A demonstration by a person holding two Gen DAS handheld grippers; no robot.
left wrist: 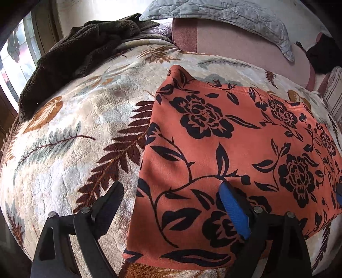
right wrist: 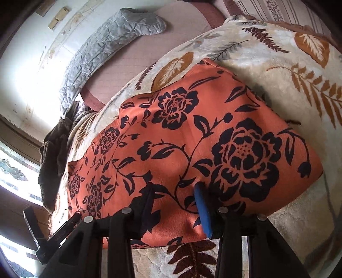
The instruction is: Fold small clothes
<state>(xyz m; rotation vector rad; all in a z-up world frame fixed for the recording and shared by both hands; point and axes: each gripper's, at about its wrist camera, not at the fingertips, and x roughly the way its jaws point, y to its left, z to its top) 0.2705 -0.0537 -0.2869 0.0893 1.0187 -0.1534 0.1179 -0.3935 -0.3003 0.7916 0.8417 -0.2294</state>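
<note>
Nearest the lens in the left wrist view, the left gripper (left wrist: 171, 190) stands with its jaws spread wide: the black finger (left wrist: 111, 201) lies over the cream plush blanket printed with brown, grey and ochre fern leaves (left wrist: 70, 132), and the blue-padded finger (left wrist: 233, 207) lies over the orange fleece garment printed with black roses and vines (left wrist: 213, 149). The garment's left edge runs between the two fingers; nothing is clamped. Whether the pads touch the fabric cannot be told.

In the right wrist view, the right gripper (right wrist: 174, 192) has its jaws partly apart, both fingers over the near part of the garment (right wrist: 181, 132). No fold of cloth rises between the fingers, so no grip is visible.

The blanket (right wrist: 288, 107) covers most of the bed surface. The garment lies flat on it as a roughly rectangular panel, near edge toward the grippers.

Beyond the blanket lies a dusty-pink bed sheet (left wrist: 224, 40), and on it a grey quilted pillow (left wrist: 224, 12) against the white wall. A dark brown fuzzy cloth (left wrist: 70, 53) is bunched at the blanket's far left edge, beside a window (left wrist: 19, 53).
</note>
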